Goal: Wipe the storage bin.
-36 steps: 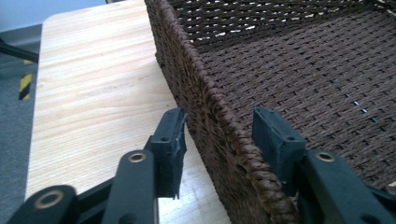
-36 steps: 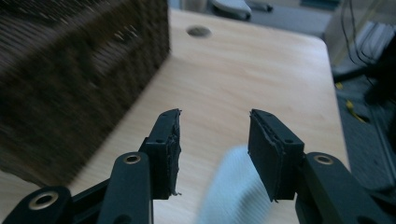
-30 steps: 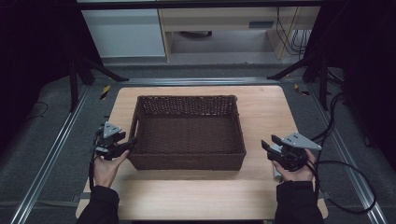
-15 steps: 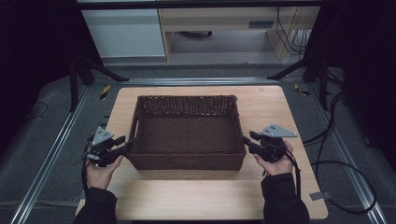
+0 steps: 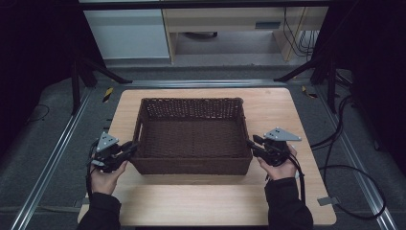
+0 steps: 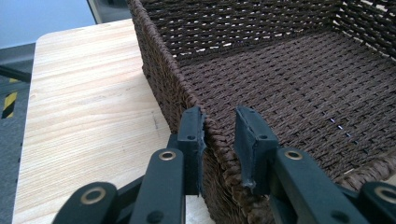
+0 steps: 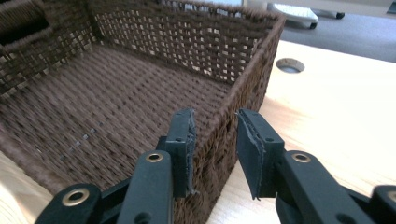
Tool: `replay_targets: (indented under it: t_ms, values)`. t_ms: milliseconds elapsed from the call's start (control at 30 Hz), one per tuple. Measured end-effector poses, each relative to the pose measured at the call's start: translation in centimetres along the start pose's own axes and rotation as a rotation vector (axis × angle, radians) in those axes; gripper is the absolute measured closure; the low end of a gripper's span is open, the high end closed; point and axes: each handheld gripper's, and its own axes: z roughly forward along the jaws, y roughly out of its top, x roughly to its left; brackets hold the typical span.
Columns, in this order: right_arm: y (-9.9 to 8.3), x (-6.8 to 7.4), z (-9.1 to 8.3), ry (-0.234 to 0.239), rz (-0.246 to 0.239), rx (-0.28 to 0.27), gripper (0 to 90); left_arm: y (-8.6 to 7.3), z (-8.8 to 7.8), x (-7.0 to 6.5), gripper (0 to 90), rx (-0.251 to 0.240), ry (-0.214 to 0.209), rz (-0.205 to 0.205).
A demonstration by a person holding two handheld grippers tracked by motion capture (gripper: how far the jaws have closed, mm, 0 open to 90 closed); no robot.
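Basket walls sit between both tools' closing jaws (left nearly pinching, right gapped).

Dark brown wicker on the basket, a coarse, matt weave with light coming through gaps in its walls. The bench under it is pale wood, smooth, with a fine straight grain and a soft sheen. The left tongs and right tongs look like matt black plastic with brassy metal rivets; their pads are dull and rough at the edges.
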Motion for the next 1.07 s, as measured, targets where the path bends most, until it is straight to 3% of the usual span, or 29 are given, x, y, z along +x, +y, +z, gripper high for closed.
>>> replay_targets:
  t_ms: [167, 467, 700, 800, 900, 1067]
  values:
    - [-0.4, 0.1, 0.1, 0.016, 0.002, 0.003, 73.8, 0.1, 0.3, -0.4, 71.6, -0.005, -0.005, 0.003]
    - [-0.8, -0.9, -1.0, -0.005, 0.02, 0.003, 75.5, 0.3, 0.5, -1.7, 70.5, -0.003, -0.033, 0.019]
    - [-0.9, -1.1, -1.0, -0.012, 0.013, -0.001, 74.8, 0.3, 0.6, -1.6, 68.7, -0.001, -0.056, 0.011]
    - [-0.7, -1.0, -1.2, -0.016, 0.004, -0.013, 69.0, 0.5, 0.3, -1.6, 59.2, -0.009, -0.058, 0.012]
    - [-0.3, -1.4, -2.1, -0.04, 0.012, -0.055, 61.4, 1.0, -0.7, -1.1, 51.7, -0.064, -0.048, 0.007]
    - [0.0, -2.8, -4.3, -0.105, 0.031, -0.126, 44.8, 0.8, -2.4, 0.9, 42.2, -0.125, -0.032, -0.032]
